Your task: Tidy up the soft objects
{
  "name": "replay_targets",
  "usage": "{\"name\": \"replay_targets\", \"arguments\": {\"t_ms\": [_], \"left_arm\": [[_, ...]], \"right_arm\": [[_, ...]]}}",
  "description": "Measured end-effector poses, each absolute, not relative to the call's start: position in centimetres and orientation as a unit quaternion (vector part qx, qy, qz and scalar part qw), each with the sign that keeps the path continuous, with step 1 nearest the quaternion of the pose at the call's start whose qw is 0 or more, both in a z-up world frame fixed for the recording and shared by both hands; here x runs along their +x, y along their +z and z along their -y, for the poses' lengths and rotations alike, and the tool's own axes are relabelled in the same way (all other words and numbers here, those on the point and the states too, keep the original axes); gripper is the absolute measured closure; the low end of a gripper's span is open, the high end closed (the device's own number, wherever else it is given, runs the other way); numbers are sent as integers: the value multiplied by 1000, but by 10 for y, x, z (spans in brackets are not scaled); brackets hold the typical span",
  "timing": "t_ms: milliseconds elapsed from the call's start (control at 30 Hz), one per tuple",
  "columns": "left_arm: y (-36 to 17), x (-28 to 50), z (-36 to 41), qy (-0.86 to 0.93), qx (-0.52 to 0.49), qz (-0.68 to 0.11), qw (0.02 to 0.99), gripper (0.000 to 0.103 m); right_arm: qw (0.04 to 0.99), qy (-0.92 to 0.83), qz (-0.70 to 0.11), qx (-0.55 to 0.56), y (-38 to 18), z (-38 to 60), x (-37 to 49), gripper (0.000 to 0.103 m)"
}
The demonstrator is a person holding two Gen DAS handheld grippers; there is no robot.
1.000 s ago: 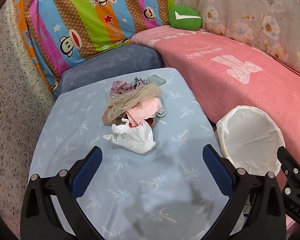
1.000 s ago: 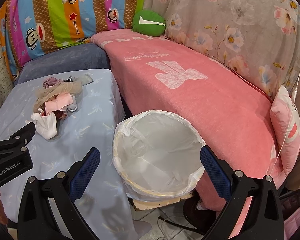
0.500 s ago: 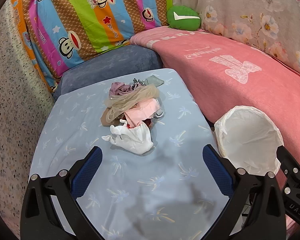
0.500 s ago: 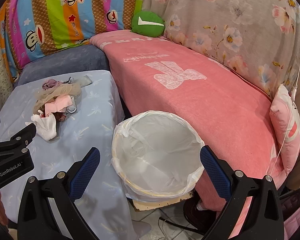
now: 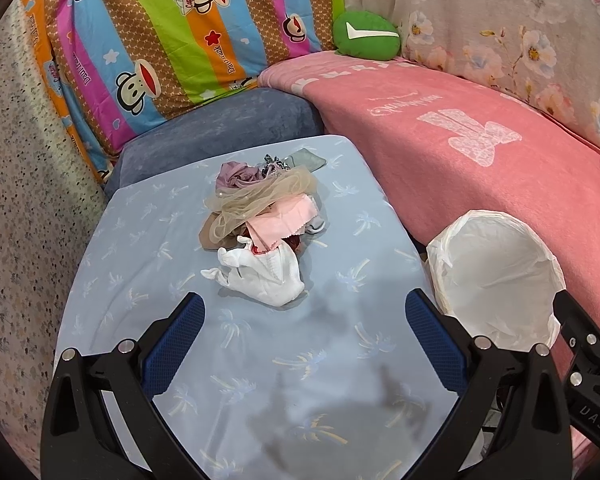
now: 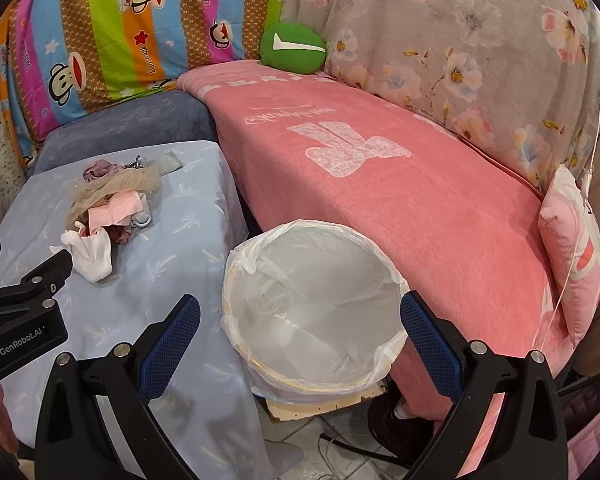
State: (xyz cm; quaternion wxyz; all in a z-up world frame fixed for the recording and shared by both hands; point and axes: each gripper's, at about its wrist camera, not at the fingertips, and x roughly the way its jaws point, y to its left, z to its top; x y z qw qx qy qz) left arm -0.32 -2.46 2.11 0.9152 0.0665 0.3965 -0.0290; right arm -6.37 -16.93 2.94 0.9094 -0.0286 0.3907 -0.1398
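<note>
Over the last second the left gripper [image 5: 302, 322] has eased toward the pile of soft fabric items [image 5: 260, 216] at mid-desk, the white garment [image 5: 260, 272] now nearest; both it and the right gripper [image 6: 300, 330] have jaws spread wide, holding nothing. No item is yet sorted. The bag-lined bin [image 6: 316, 304] stands empty beside the desk [image 5: 260, 360], against the pink sofa cover [image 6: 400, 200]; nothing obstructs.

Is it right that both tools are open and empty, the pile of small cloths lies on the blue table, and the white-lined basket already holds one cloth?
Not quite. The right wrist view shows the basket empty. Both the left tool and right tool are open and empty, and the pile lies on the table.
</note>
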Motion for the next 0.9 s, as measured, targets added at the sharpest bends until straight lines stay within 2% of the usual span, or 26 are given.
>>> {"name": "replay_targets", "arguments": {"t_ms": [533,900], "left_arm": [[15,1,17,-38,54,-406,911,7],[-25,29,-24,-30,6,-435,900,7]], "right_arm": [[912,-143,-385,-26,30,165,-62,6],[914,-142,-379,-3,15,160,-46,6]]}}
